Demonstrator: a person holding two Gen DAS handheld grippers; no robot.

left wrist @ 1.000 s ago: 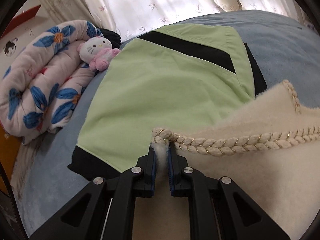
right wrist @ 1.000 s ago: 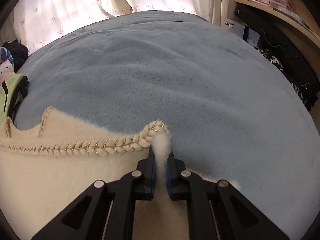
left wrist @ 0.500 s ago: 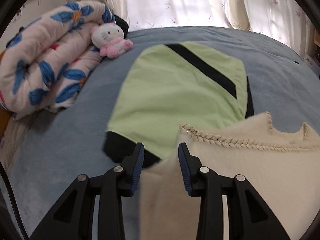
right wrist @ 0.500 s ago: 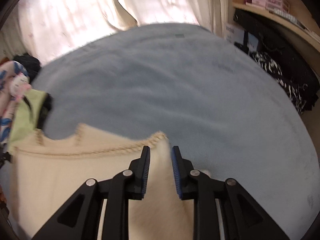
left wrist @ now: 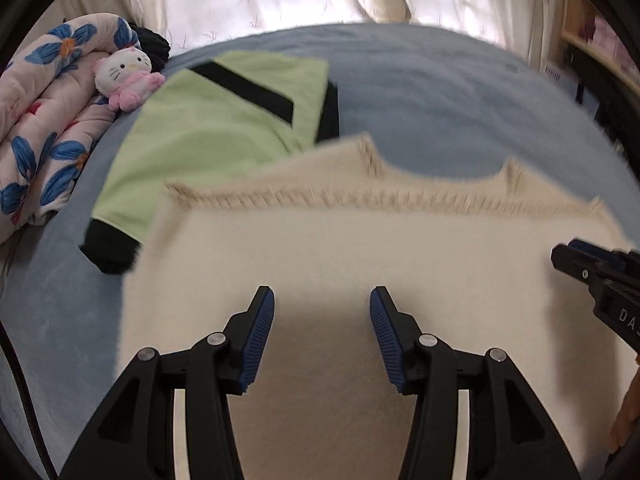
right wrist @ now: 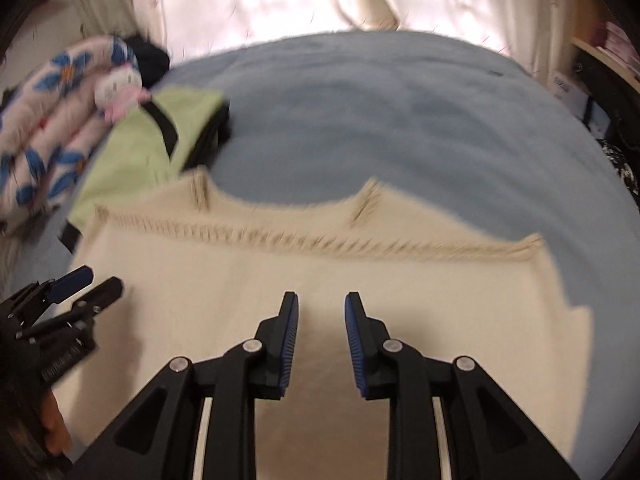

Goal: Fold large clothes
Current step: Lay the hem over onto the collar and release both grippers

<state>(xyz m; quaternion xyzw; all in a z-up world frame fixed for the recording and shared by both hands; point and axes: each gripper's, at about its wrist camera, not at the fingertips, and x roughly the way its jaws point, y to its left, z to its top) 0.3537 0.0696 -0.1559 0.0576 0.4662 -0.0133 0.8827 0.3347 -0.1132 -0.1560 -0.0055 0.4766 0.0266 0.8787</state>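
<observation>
Now both tools (left wrist: 322,334) off cream garment (left wrist: 360,248)

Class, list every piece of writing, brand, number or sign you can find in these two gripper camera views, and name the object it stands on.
"DA": white letters on the right gripper body in the left wrist view; the rest is cut off at the picture's edge.
White lettering on the left gripper body, right wrist view: too blurred to read.
White label by the shelf: print too small to read.
Boxes beside the bed: markings too blurred to read.
</observation>
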